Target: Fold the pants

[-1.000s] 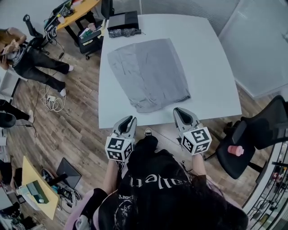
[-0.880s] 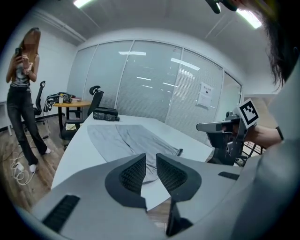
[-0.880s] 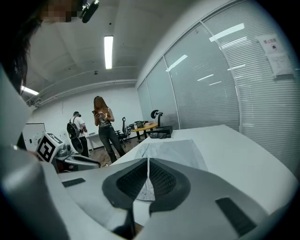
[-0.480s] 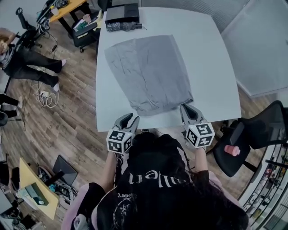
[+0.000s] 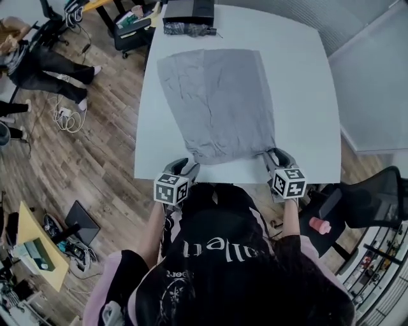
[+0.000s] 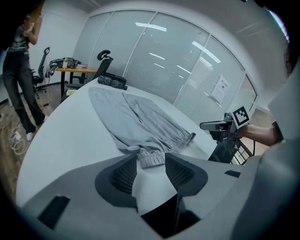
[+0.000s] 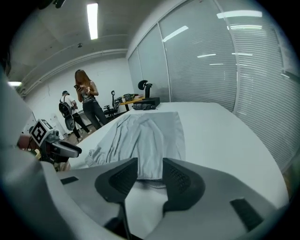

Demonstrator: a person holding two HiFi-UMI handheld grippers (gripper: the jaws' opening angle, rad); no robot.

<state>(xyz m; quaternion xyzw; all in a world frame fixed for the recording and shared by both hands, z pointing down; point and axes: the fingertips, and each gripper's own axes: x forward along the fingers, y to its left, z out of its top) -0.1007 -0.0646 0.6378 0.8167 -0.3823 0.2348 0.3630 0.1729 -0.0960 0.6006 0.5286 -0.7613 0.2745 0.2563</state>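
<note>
Grey pants (image 5: 217,102) lie flat on the white table (image 5: 306,95), folded lengthwise, their near end close to the front edge. My left gripper (image 5: 189,167) sits at the near left corner of that end. In the left gripper view the gathered hem (image 6: 152,159) shows between the tips of my left gripper (image 6: 151,161); its jaws are opening and the pads stand clear of the cloth. My right gripper (image 5: 274,155) is at the near right corner. In the right gripper view the pants' edge (image 7: 149,176) lies between my right gripper's (image 7: 150,168) opening jaws, not pinched.
A black box (image 5: 188,11) and a dark bundle (image 5: 191,29) sit at the table's far edge. A black office chair (image 5: 363,204) stands at the right. A person (image 5: 32,57) stands on the wooden floor at the far left, near a desk.
Both grippers have come down and forward from in front of the table to the near end of the pants. Their jaws, shut before, now stand apart.
</note>
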